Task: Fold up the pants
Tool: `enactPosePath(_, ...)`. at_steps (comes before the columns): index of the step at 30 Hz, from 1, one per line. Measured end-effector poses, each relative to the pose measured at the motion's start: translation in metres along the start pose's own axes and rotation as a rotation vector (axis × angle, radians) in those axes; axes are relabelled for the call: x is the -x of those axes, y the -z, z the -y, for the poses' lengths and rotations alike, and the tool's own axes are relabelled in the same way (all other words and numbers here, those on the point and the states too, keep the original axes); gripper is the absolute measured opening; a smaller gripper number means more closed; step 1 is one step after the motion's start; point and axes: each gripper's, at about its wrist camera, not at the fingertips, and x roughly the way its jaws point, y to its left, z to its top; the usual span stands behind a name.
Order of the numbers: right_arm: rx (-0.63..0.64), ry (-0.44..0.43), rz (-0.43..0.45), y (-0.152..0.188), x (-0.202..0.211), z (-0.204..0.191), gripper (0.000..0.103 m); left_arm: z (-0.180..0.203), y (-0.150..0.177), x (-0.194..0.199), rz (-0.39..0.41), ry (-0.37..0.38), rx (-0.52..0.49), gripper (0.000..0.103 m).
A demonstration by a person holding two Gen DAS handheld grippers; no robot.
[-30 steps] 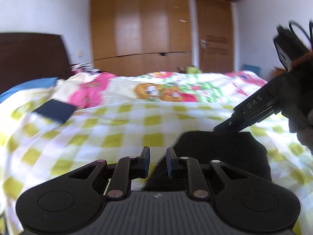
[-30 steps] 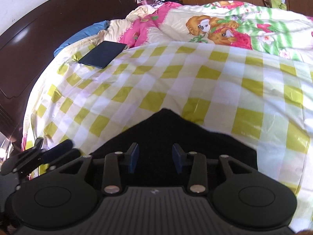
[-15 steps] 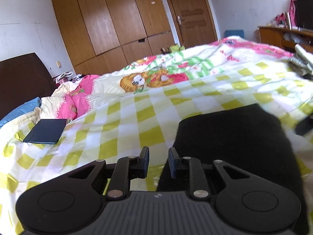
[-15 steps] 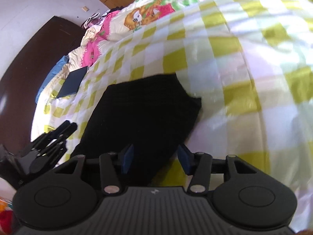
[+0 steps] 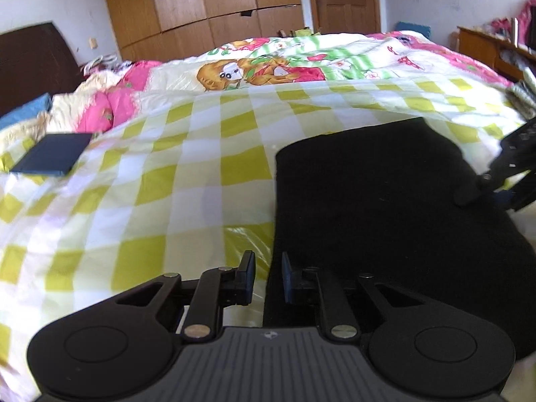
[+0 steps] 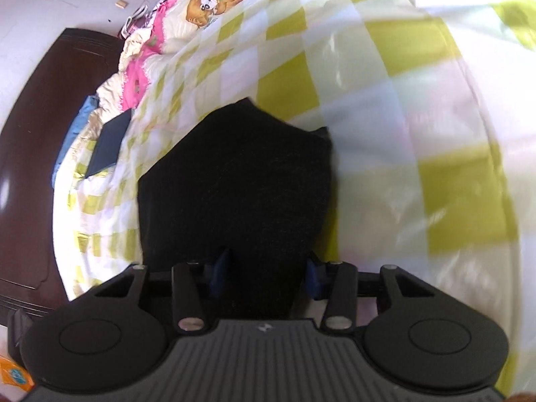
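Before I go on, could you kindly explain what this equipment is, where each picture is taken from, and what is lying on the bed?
There is no robot here: a person holds a two-finger gripper in each hand, and each gripper carries a fisheye camera looking forward along its fingers. One picture comes from the left gripper, the other from the right gripper.

Both look over a bed covered by a yellow and white checked sheet. On it lie black pants, folded into a compact shape. A dark flat book-like object rests further off, near the pillows.

Both grippers are open and hold nothing. The left one sits at the pants' edge; the right one has the cloth lying between its fingers, unclamped.
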Motion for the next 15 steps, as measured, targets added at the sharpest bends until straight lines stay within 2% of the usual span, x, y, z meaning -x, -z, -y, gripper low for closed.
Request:
enactPosePath(2, 0.061, 0.043, 0.001, -0.008, 0.002, -0.007, 0.045, 0.012, 0.003, 0.005, 0.004, 0.006, 0.006, 0.017)
enactPosePath(4, 0.121, 0.084, -0.001, -0.008, 0.010, -0.012, 0.047, 0.025, 0.004, 0.012, 0.003, 0.020, 0.030, 0.011)
enactPosePath(9, 0.202, 0.152, 0.020, 0.005, 0.045, -0.004, 0.049, 0.050, 0.008, 0.032, 0.013, 0.113, 0.121, 0.011)
enactPosePath(13, 0.229, 0.191, 0.130, 0.029, 0.088, -0.006, 0.050, 0.068, 0.010, 0.044, 0.033, 0.072, 0.014, 0.013)
enactPosePath(15, 0.307, 0.151, 0.161, 0.054, 0.104, -0.021, 0.050, 0.059, 0.005, 0.048, 0.034, 0.057, -0.009, 0.023)
